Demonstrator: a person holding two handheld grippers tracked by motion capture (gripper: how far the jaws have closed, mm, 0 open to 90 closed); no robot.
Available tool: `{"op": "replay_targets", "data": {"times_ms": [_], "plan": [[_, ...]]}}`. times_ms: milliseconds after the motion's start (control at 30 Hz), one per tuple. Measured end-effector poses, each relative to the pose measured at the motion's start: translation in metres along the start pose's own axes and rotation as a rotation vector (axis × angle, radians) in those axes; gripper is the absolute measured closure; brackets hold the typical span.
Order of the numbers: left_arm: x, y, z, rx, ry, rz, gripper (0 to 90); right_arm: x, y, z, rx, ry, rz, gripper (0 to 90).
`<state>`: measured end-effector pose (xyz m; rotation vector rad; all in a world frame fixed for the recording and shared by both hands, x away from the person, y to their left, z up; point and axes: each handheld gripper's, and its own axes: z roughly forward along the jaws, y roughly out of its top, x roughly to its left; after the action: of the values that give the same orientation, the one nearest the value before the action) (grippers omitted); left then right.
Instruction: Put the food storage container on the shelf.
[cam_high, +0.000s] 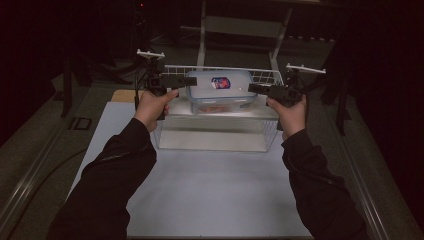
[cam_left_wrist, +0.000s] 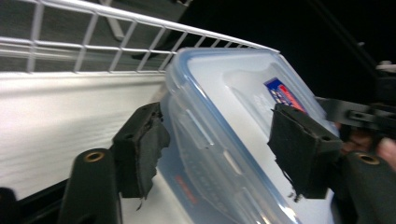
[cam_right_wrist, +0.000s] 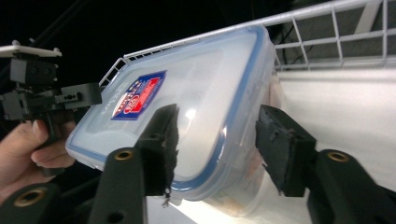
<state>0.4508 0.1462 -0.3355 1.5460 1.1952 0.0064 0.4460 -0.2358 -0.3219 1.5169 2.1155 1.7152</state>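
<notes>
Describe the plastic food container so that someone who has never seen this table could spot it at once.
Start at the white wire basket at the far end of the white table top. Between the left gripper and the right gripper, level with the basket's rim, is the plastic container. It is translucent, with a blue-edged lid and a red and blue sticker on top.
</notes>
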Motion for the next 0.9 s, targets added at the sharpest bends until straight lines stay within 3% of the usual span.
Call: {"op": "replay_targets", "data": {"times_ms": [33,167,233,333,400,467,600,700,833,900], "plan": [[-0.001,0.0,-0.002,-0.017,0.015,0.021,34.4,0.002,0.0,-0.001,-0.005,-0.01,-0.016,45.4],[-0.003,-0.004,-0.014,-0.08,-0.021,0.079,25.7,0.017,-0.001,-0.012,-0.035,-0.027,-0.114,43.2],[-0.008,-0.008,-0.02,-0.097,-0.036,0.14,20.6,0.025,-0.002,-0.016,-0.042,-0.035,-0.163,43.5],[-0.019,-0.015,-0.027,-0.108,-0.04,0.227,14.6,0.037,-0.006,-0.021,-0.046,-0.004,-0.198,43.4],[-0.026,-0.02,-0.032,-0.12,-0.05,0.257,12.5,0.045,-0.011,-0.023,-0.046,0.03,-0.207,43.7],[-0.031,-0.025,-0.036,-0.118,-0.075,0.283,2.3,0.053,-0.018,-0.022,-0.031,0.051,-0.236,44.2],[-0.039,-0.039,-0.045,-0.114,-0.053,0.341,0.1,0.065,-0.031,-0.018,-0.004,0.096,-0.254,47.1],[-0.043,-0.051,-0.052,-0.124,-0.055,0.371,0.0,0.072,-0.039,-0.014,0.013,0.095,-0.279,54.9],[-0.047,-0.071,-0.061,-0.133,-0.03,0.422,0.0,0.076,-0.049,-0.005,0.052,0.072,-0.317,82.9],[-0.048,-0.08,-0.065,-0.14,-0.024,0.439,0.0,0.075,-0.055,0.002,0.074,0.062,-0.321,89.7]]}}
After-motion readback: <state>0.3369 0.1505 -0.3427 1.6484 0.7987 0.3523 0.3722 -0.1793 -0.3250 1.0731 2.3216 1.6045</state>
